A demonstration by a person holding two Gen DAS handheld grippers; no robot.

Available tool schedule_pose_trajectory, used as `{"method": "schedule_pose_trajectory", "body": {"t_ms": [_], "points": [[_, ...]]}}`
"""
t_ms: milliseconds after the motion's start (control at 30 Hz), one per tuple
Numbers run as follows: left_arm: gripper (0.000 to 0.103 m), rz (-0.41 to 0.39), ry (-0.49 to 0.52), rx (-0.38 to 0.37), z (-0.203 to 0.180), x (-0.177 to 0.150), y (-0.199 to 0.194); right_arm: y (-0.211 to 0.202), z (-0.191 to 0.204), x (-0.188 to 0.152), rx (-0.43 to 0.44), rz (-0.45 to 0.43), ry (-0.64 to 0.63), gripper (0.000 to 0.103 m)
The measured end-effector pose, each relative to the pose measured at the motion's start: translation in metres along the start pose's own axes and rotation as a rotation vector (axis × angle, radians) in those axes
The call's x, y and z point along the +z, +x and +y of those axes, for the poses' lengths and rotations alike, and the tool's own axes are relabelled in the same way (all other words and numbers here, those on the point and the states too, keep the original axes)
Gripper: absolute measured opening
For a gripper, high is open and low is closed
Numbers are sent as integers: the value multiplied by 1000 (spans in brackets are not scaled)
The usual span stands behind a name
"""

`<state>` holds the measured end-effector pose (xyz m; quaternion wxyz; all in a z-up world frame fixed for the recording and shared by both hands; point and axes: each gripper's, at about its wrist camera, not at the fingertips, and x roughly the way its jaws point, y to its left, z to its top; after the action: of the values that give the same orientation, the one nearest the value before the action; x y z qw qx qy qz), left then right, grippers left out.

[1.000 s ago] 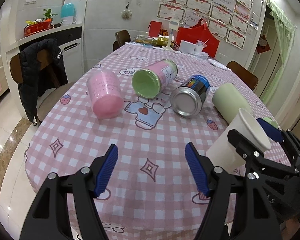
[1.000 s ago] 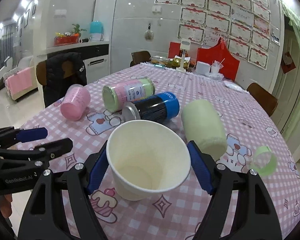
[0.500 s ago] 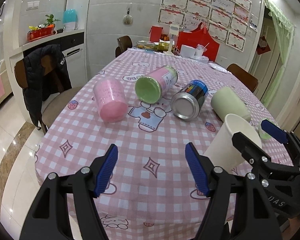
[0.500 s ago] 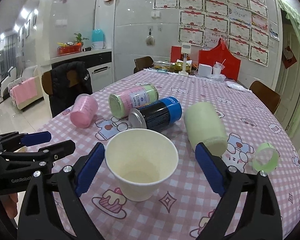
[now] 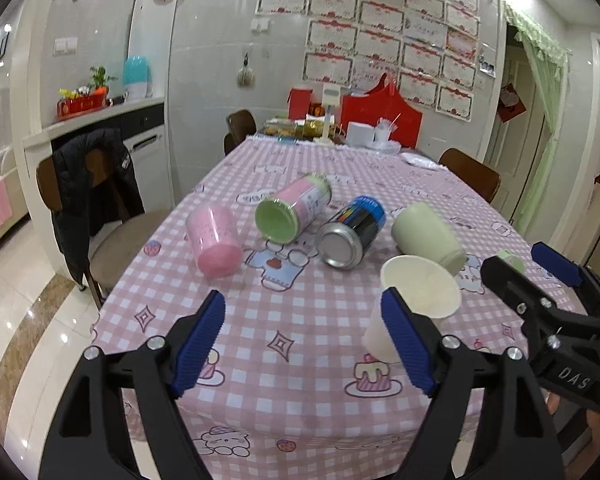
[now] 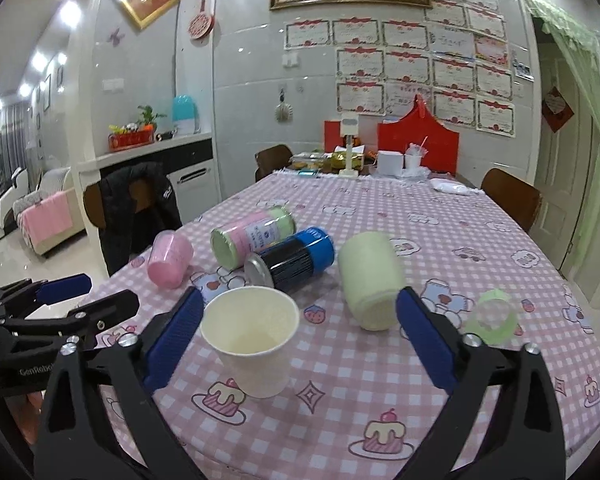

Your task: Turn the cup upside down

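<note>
White paper cup (image 6: 251, 338) stands upright (mouth up) between the wide-open, empty right gripper (image 6: 300, 338) fingers, untouched.

Both wrist cameras are looking forward from the near table edge, along their open fingers. The left one is sitting leftward; both are sharing the paper cup (image 5: 419, 294) (image 6: 250, 328) and the toppled containers behind it.

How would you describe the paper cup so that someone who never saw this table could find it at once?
Look at the pink checked tablecloth, at its near edge in front of the row of containers lying on their sides. The paper cup stands there between the open fingers of the right claw. It is the only container standing upright, plain white, mouth up and empty.
</note>
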<state>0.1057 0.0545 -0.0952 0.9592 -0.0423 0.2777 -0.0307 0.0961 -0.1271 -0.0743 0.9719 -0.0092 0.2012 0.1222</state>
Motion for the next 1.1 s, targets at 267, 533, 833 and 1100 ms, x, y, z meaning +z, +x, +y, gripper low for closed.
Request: {"method": "schedule_pose_trajectory", "body": {"t_ms": [267,533,833,1100], "points": [[80,-111,39,8,-18,7,-41,-39,-1,10,-17,-85,-16,95],[80,-212,68,35,-30,10,-78,-65,0,13,-13,-151,-29,95],[80,-307,98,45,-44,10,-103,-82,-6,11,-3,-199,-20,95],[80,-362,122,35,-53,9,-113,-89,-9,8,-4,-220,-8,95]]}}
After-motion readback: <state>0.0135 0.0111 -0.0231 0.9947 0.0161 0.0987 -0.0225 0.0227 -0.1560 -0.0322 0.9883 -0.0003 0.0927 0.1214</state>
